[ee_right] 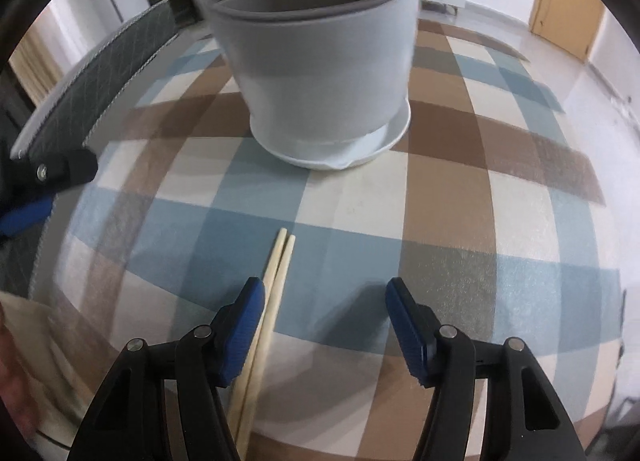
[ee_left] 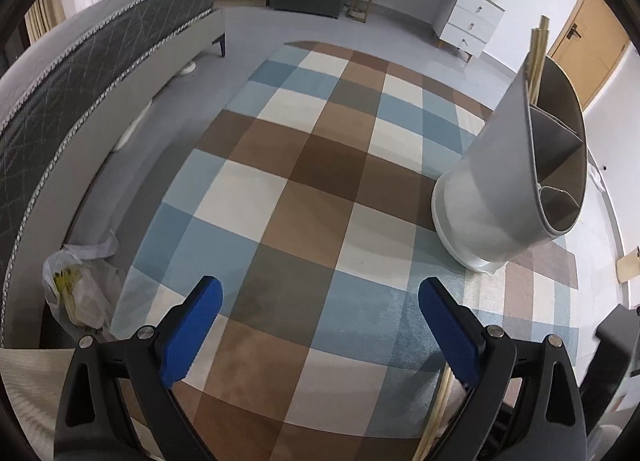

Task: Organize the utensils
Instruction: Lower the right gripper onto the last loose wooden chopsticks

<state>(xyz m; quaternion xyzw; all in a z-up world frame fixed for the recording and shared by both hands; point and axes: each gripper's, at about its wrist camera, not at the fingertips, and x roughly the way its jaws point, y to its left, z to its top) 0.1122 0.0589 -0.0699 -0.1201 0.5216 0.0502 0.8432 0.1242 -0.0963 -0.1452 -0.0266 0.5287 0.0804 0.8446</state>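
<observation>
A white utensil holder (ee_right: 320,73) with a grey divided insert stands on its drip saucer on the checked cloth; in the left wrist view it (ee_left: 508,181) is at the right, with chopsticks (ee_left: 538,49) standing in its far compartment. A pair of wooden chopsticks (ee_right: 276,281) lies on the cloth, right beside the inner face of my right gripper's left finger. My right gripper (ee_right: 324,301) is open, hovering over them. My left gripper (ee_left: 320,301) is open and empty above the cloth, left of the holder. The loose chopsticks (ee_left: 438,409) also show under its right finger.
The checked blue, brown and cream cloth (ee_left: 312,189) covers the table. A grey bed (ee_left: 80,73) runs along the left. A plastic bag (ee_left: 80,297) lies by the table's left edge. A white dresser (ee_left: 468,9) and a wooden door (ee_left: 588,49) stand behind.
</observation>
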